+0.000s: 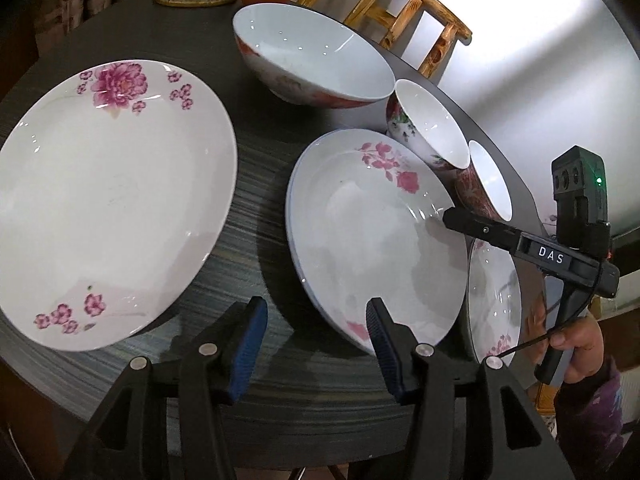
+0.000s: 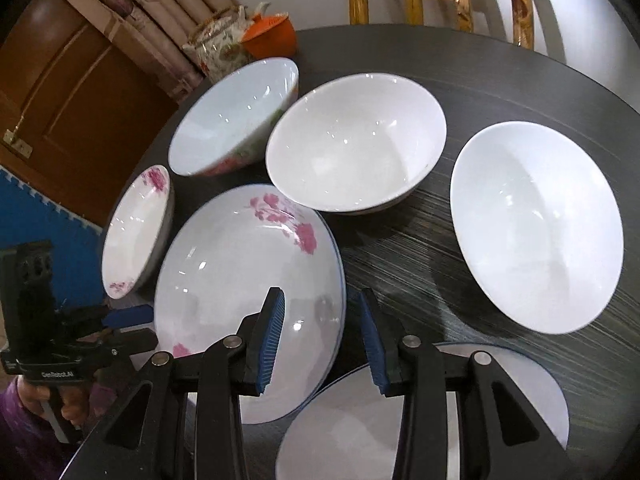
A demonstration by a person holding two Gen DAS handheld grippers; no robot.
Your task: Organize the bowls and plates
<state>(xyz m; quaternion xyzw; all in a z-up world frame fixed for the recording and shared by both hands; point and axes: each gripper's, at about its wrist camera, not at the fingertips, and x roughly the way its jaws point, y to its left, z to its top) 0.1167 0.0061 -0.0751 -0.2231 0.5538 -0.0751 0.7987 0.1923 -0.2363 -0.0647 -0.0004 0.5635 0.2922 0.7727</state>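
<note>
The rose-printed plate sits mid-table on the dark round table, stacked on another whose blue rim peeks out beneath. The right gripper hangs over that plate's near edge, jaws wide apart and holding nothing. The left gripper hovers at the same plate's rim from the other side, also spread wide and empty. Beyond the plate stand a large red-sided bowl and two smaller floral bowls; a big peony plate lies well to one side. A floral teapot and orange lidded cup stand at the far edge.
</note>
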